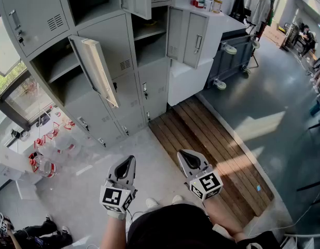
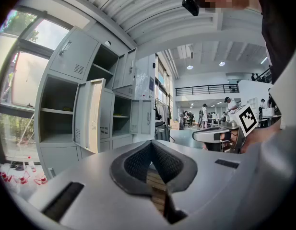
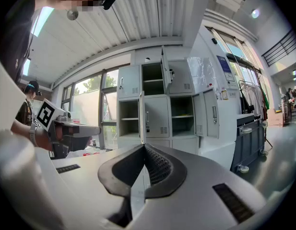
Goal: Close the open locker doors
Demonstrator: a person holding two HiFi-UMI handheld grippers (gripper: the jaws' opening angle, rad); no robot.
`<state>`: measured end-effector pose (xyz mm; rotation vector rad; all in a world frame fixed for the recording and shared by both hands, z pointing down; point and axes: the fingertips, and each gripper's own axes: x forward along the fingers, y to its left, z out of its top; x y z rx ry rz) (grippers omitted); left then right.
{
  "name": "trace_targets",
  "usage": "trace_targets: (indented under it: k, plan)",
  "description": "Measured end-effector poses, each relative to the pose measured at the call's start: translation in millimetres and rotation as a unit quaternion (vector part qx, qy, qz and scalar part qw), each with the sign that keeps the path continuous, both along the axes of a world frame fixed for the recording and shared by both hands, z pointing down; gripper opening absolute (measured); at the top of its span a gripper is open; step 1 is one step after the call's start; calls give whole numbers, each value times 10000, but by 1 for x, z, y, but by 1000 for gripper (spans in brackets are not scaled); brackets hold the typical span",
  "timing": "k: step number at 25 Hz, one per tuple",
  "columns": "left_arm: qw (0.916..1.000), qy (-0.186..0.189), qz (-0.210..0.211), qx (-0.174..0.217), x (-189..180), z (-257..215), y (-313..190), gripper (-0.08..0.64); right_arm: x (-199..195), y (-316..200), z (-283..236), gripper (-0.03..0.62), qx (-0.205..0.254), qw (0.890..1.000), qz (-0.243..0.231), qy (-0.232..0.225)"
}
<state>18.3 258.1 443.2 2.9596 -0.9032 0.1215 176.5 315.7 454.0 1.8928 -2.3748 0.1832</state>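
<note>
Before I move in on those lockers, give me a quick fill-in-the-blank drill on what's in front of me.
1. The fingers of the left gripper and the right gripper are both ____, with nothing between them.
2. The slatted brown wooden platform lies on the floor nearer the ____ gripper.
3. The grey metal locker door with the cream inner face, up ahead of the left gripper, stands ____.
Missing words: shut; right; open.
</note>
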Motion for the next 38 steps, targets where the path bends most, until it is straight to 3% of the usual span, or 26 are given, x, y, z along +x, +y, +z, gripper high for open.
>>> trace_targets:
  k: [10, 20, 29, 38]
  plan:
    - [10000, 3, -64, -64, -49, 13, -17, 18, -49, -20, 8, 31, -93, 9999, -38, -21]
    - [9978, -102, -565, -317, -85, 41, -50, 18, -67, -66, 23, 32, -151, 9991, -275, -287]
    - [9916, -431, -1212, -140, -44, 49, -123, 18, -22, -161, 34, 32, -185, 9952, -863, -427]
    - [9730, -735, -2184, -110, 6, 44, -191, 18, 24, -253, 25, 32, -170, 9830, -1715, -637]
